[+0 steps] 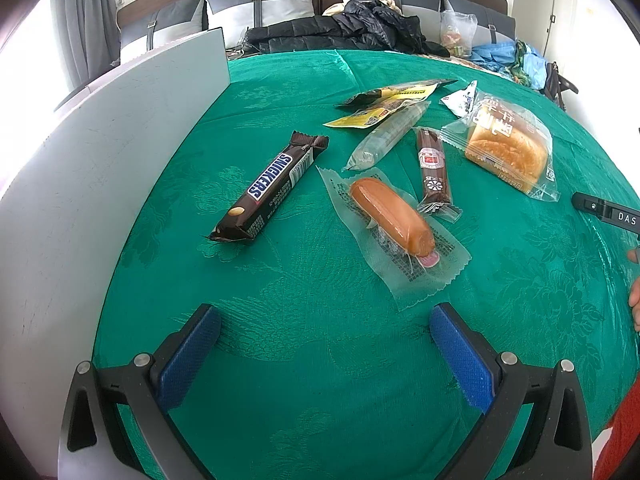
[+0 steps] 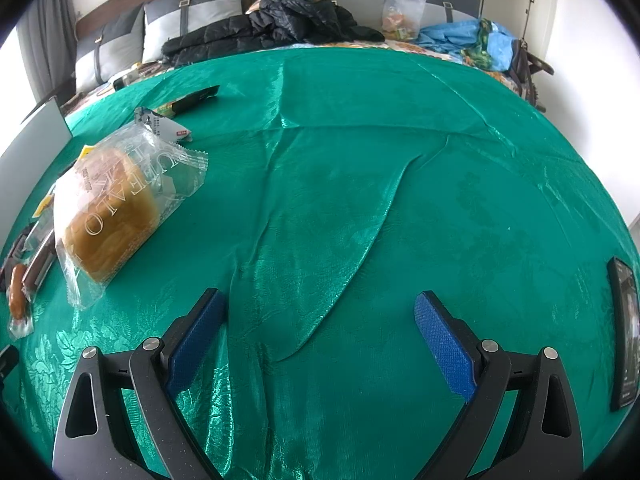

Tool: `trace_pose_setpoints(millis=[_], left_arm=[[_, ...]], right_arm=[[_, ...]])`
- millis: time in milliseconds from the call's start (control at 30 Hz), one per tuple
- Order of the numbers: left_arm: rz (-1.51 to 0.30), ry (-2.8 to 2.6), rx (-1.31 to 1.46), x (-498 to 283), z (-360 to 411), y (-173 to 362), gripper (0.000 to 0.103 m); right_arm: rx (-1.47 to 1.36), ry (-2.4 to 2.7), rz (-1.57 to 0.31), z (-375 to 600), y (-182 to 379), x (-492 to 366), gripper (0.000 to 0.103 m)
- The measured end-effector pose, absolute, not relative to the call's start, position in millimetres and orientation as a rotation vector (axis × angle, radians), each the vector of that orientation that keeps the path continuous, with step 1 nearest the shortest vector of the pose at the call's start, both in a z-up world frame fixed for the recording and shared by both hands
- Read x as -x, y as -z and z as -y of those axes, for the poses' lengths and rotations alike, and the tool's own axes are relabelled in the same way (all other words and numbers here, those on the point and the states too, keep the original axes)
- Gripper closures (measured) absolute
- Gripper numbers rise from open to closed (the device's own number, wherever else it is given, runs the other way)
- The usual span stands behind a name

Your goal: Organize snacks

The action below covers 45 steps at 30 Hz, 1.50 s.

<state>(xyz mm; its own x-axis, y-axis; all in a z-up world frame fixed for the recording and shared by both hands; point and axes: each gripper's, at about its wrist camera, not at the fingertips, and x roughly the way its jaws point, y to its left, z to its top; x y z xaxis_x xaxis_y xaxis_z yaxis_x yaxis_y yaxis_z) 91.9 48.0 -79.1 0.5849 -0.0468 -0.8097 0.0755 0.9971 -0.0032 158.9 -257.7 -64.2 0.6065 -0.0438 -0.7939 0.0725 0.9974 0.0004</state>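
Observation:
Snacks lie on a green tablecloth (image 1: 304,360). A Snickers bar (image 1: 269,188) lies left of a clear-wrapped sausage (image 1: 392,216), a brown stick (image 1: 433,170), a clear tube pack (image 1: 386,136), yellow packets (image 1: 384,106) and a bagged bread bun (image 1: 506,150). My left gripper (image 1: 325,322) is open and empty, just short of the sausage. My right gripper (image 2: 320,306) is open and empty over bare cloth (image 2: 400,200), with the bun (image 2: 110,216) to its left.
A white box wall (image 1: 100,184) stands at the left of the cloth. A phone (image 2: 624,332) lies at the right edge. Behind are a sofa with a black jacket (image 1: 344,28), a plastic bag (image 2: 402,12) and blue fabric (image 2: 464,38).

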Motion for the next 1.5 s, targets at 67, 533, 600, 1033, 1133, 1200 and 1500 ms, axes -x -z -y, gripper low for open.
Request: trace_pose_setpoints(millis=[67,533,600,1033,1133,1200,1500], left_arm=[[-0.943,0.071,-0.033,-92,-48,79,0.0],[-0.943,0.072,-0.033,-92,-49,80,0.0],[-0.943,0.072,-0.033,-92,-49,80,0.0],[-0.947,0.073,-0.031,-91,-50,80,0.0],[-0.999,0.064,-0.02,-89,-53,75,0.0],[-0.992,0.086,0.0,-83,-59,64,0.001],[-0.956,0.028,-0.146,-145,-77,37,0.024]], right_arm=[[-0.034,0.067,-0.917,258,64,-159,0.006],[-0.035,0.069,-0.918,257,64,-159,0.006],[-0.034,0.069,-0.918,258,64,-159,0.006],[-0.035,0.07,-0.919,257,63,-160,0.006],[-0.035,0.07,-0.919,257,63,-160,0.006],[-0.035,0.071,-0.919,257,63,-160,0.006],[-0.037,0.073,-0.92,257,62,-158,0.006]])
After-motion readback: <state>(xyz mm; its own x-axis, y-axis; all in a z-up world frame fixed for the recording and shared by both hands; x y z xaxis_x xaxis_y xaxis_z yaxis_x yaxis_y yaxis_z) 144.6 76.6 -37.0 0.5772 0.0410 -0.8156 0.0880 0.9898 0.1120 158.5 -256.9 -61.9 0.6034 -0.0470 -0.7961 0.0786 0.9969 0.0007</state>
